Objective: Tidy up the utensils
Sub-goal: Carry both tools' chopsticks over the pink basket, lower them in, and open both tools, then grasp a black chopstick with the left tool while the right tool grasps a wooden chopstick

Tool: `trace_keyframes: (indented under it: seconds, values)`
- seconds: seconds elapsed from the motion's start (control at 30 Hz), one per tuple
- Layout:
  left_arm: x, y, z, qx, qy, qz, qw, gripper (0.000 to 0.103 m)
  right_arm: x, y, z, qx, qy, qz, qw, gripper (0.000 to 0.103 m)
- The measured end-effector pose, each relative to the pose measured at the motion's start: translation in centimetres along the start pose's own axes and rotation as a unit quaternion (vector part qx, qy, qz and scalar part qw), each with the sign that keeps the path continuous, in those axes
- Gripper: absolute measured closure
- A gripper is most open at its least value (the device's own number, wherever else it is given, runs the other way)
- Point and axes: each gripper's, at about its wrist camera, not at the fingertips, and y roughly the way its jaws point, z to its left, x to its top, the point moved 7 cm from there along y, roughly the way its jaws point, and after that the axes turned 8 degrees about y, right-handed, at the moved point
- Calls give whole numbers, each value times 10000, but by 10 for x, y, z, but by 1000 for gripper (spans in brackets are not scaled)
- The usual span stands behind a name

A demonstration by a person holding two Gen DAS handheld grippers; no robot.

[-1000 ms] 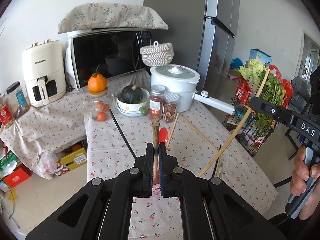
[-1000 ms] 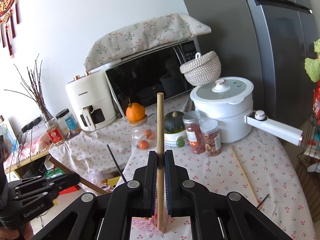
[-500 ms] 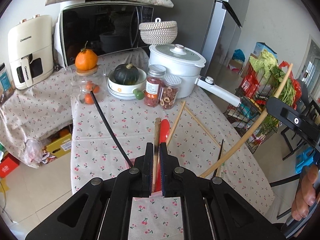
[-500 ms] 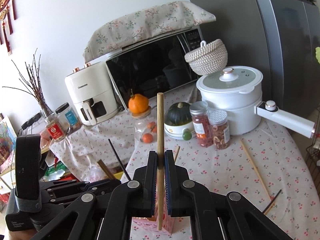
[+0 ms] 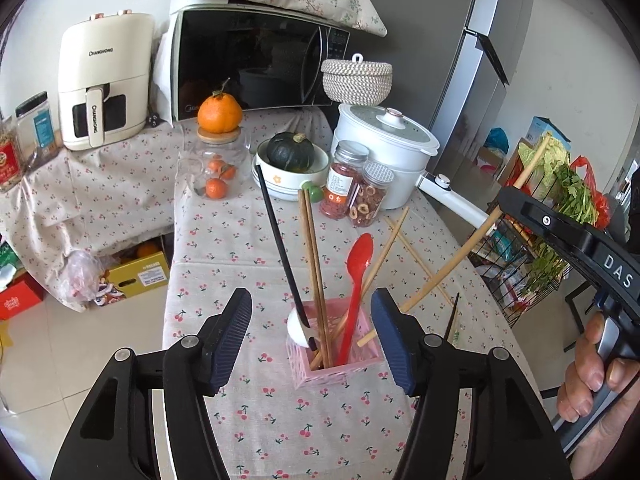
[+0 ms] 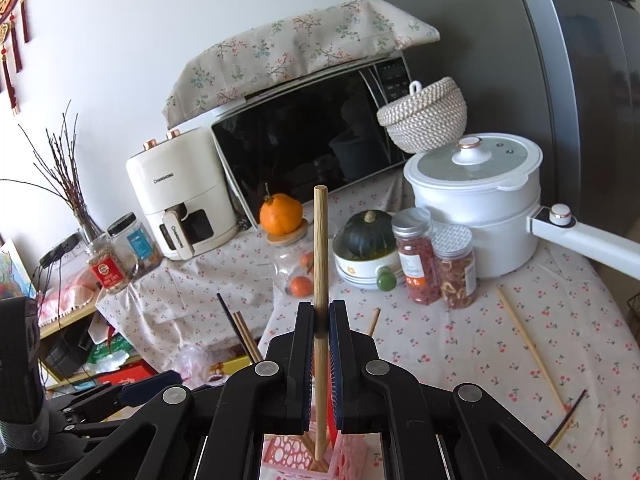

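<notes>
The table (image 5: pixel 248 248) carries a pink holder (image 5: pixel 334 364) near its front edge, already stocked with a black chopstick (image 5: pixel 280 248), a brown pair (image 5: pixel 314 272), a red spoon (image 5: pixel 356 280) and a white spoon. The step in hand looks like dropping sticks into that holder. The left gripper (image 5: pixel 312 330) hangs released, its jaws wide apart on either side of the holder. The right gripper (image 6: pixel 321 316) is clenched on a bamboo chopstick (image 6: pixel 320 248), whose lower tip sits just inside the holder's rim. Next, I judge, the right should let go so the stick slides in, then fetch the loose sticks (image 6: pixel 528 348) lying toward the right edge (a dark one too).

Half a second ago the left gripper was pinching a brown stick; now it has let go and that stick stands in the holder.
</notes>
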Motion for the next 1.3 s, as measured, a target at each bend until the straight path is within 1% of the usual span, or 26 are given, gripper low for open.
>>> trace_keyframes:
  seconds: [0.17,0.27,0.37,0.53,0.63,0.73,0.77,0.8,0.93,1.0,1.07,1.2,1.3]
  values:
    - [-19,-2,9,95,135,140,9998,35,-13,22,2,-216,-172,206,9994,97]
    - [-28,-1,15,178,213,229,9994,35,-23,36,0,-243,-162,419,9987,97]
    - [-37,2,22,167,167,337,9991,35,-32,48,0,-280,-178,609,9976,97]
    - [-42,3,24,142,146,416,9989,35,-43,59,3,-337,-243,788,9960,97]
    - [-42,2,20,119,186,402,9989,34,-46,60,4,-384,-315,827,9953,94]
    - [-41,1,15,96,242,400,9989,34,-45,55,2,-440,-385,771,9953,82]
    - [-42,1,13,92,267,401,9988,34,-43,52,0,-428,-354,741,9957,74]
    - [-42,1,11,89,295,402,9987,34,-41,48,-2,-414,-313,702,9962,69]
    - [-42,0,3,58,379,401,9985,34,-32,31,-16,-422,-172,560,9974,60]
    - [-42,-1,-2,35,425,401,9983,34,-29,23,-26,-448,-85,529,9976,54]
    - [-42,-1,-9,3,485,404,9980,34,-28,15,-36,-520,-27,525,9973,50]
    - [-42,-1,-25,-78,633,439,9970,31,-27,2,-56,-630,28,525,9966,38]
    - [-42,-1,-38,-137,724,441,9963,29,-29,-7,-71,-740,56,570,9956,32]
